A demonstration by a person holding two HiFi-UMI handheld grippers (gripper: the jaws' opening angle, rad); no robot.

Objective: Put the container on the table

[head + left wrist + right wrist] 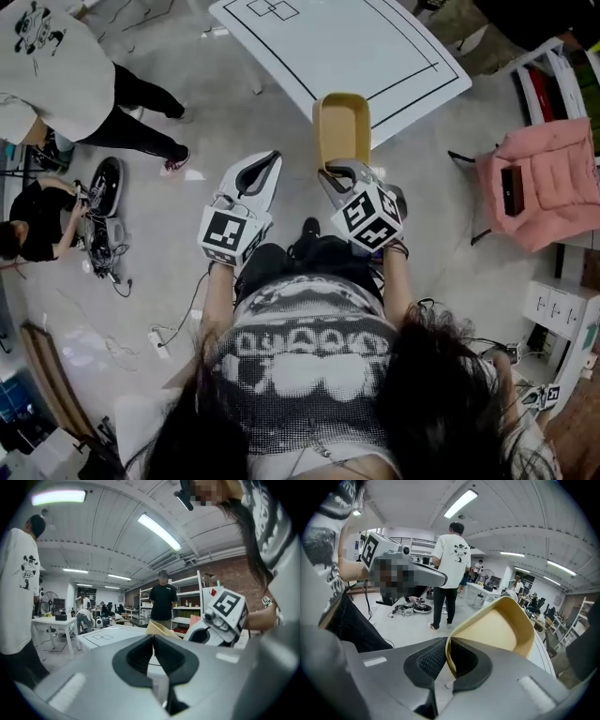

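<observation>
A tan open container [342, 129] hangs in the air just short of the white table [375, 56], whose near edge lies under its far end. My right gripper [339, 172] is shut on the container's near rim. In the right gripper view the rim [447, 654] sits between the two pads, and the container [499, 626] tilts up and away. My left gripper [271, 159] is beside it on the left, shut with nothing in it; its pads [140, 657] meet at the tip. From the left gripper view, the container [158, 628] and the right gripper [219, 620] show at the right.
A pink jacket [544, 183] lies over a chair at the right, with white shelves [562, 314] behind it. At the left, a person in a white shirt [56, 66] stands and another crouches by cables and a device [103, 187] on the floor. A person in black [163, 599] stands beyond the table.
</observation>
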